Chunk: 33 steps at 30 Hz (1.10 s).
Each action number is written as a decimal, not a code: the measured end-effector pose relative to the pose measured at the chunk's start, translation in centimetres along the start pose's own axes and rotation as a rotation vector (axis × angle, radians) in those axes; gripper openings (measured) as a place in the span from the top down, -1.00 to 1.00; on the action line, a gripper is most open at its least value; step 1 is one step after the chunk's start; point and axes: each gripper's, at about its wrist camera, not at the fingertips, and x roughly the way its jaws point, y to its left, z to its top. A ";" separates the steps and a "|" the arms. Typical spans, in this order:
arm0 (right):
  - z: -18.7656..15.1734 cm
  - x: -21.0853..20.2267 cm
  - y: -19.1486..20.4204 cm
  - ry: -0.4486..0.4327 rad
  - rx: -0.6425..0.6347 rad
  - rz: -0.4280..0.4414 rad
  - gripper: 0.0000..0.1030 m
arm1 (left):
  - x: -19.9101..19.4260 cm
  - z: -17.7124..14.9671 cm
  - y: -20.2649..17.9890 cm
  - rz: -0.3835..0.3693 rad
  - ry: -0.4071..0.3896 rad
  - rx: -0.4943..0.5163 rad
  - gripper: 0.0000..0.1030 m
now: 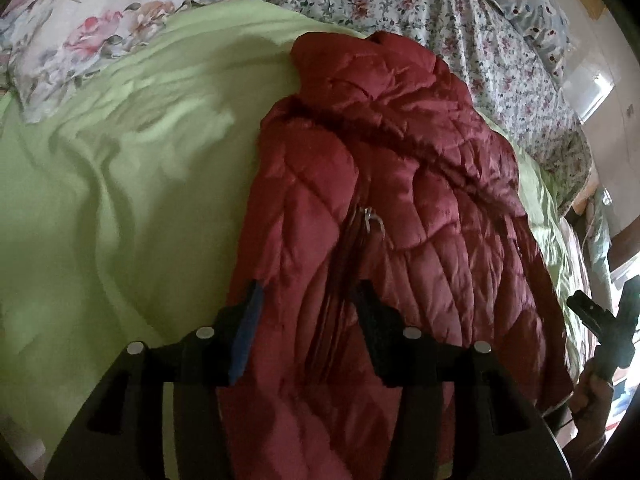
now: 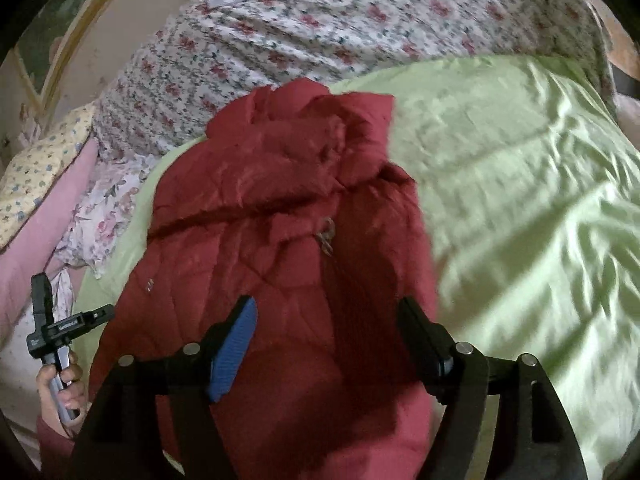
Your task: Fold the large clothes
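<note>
A dark red quilted puffer jacket (image 1: 392, 208) lies lengthwise on a light green bedspread (image 1: 120, 200), sides folded in, zipper pull (image 1: 370, 216) facing up. It also shows in the right wrist view (image 2: 280, 248). My left gripper (image 1: 310, 296) is open and empty, hovering over the jacket's near end. My right gripper (image 2: 328, 312) is open and empty, above the jacket's lower half. In the left wrist view the right gripper (image 1: 600, 312) shows at the far right edge. In the right wrist view the left gripper (image 2: 60, 320) shows at the far left, held by a hand.
A floral sheet (image 1: 400, 4) covers the far part of the bed. A floral pillow (image 1: 80, 40) lies at the far left. A pink blanket (image 2: 32, 240) and a yellowish pillow (image 2: 36, 176) sit by the wall. The bed edge drops off at the right (image 1: 580, 220).
</note>
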 end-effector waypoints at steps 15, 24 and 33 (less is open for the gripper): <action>-4.5 0.1 -0.1 0.147 -0.014 -0.056 -0.53 | -1.3 -2.4 1.2 0.028 0.004 0.027 -0.15; -7.1 0.3 0.7 0.229 -0.114 -0.086 -0.52 | 0.1 -5.3 1.2 0.021 0.097 0.069 -0.15; -7.9 -0.8 0.2 0.231 -0.140 -0.040 -0.25 | 0.1 -7.2 0.6 0.007 0.133 0.129 -0.15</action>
